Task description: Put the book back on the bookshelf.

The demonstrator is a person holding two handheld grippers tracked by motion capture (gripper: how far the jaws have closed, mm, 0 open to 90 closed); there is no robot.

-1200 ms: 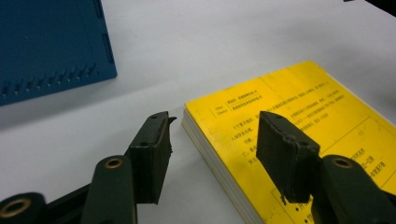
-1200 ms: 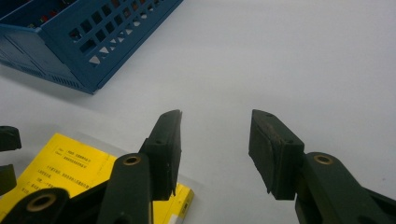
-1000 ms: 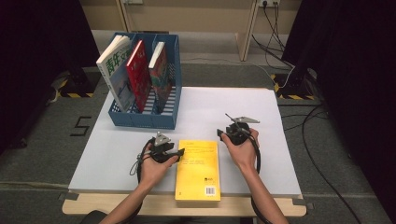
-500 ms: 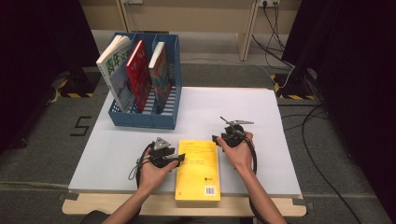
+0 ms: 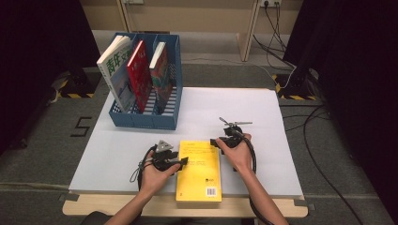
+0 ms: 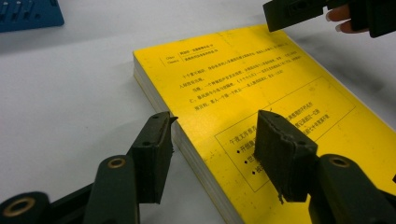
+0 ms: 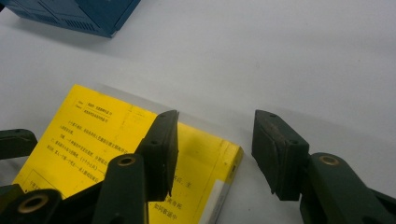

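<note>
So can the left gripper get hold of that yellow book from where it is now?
Probably yes. The left gripper sits with open jaws straddling the long left edge of the yellow book, one jaw above the cover and one off the side. Nothing lies between them, and the right gripper is at the far corner, out of its way.

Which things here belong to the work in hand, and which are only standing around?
In the work:
- yellow book, flat on the table
- left gripper, jaws straddling the book's left edge
- right gripper, jaws open astride the book's far right corner

Standing around:
- blue file rack at the far left
- three books upright in it
- white table
</note>
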